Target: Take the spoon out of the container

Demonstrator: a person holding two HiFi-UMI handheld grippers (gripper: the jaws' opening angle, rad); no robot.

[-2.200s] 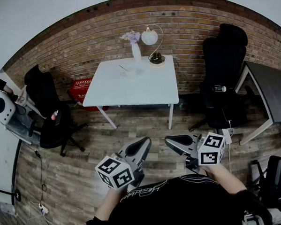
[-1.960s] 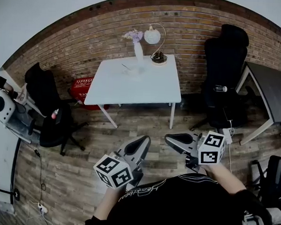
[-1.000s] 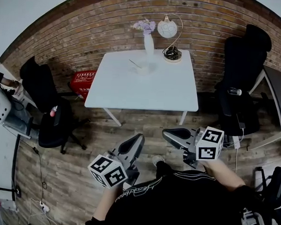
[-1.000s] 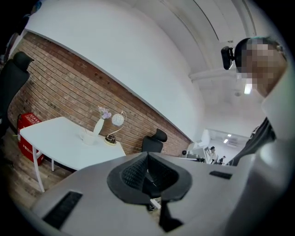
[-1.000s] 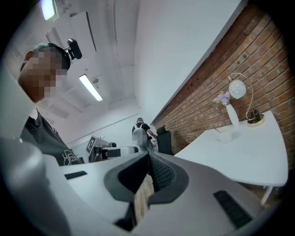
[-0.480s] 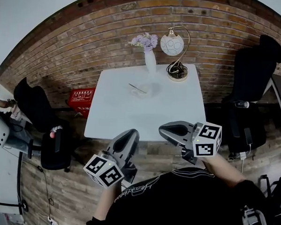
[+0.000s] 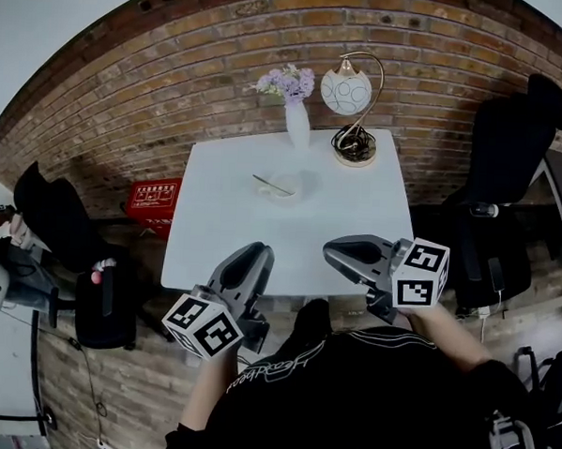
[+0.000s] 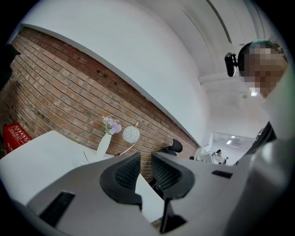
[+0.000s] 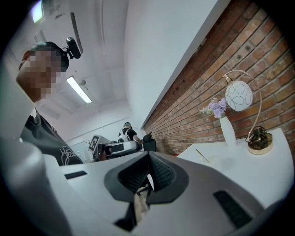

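A thin spoon (image 7: 269, 184) leans in a small clear container (image 7: 285, 187) on the far half of the white table (image 7: 215, 234). My left gripper (image 7: 251, 254) hovers over the table's near edge, well short of the container. Its jaws are opening, with a narrow gap and nothing between them (image 8: 145, 159). My right gripper (image 7: 338, 251) is level with it on the right, shut and empty (image 9: 148, 162). From both grippers the spoon (image 8: 85, 156) (image 9: 202, 156) looks small and far ahead.
A white vase of lilac flowers (image 7: 296, 121) and a globe lamp (image 7: 351, 101) stand at the table's back edge against the brick wall. Black office chairs (image 7: 506, 137) (image 7: 108, 294) flank the table. A red crate (image 7: 154, 199) lies on the floor at the left.
The table has come much closer in the head view. Both grippers, earlier over the wooden floor, now reach the table's near edge.
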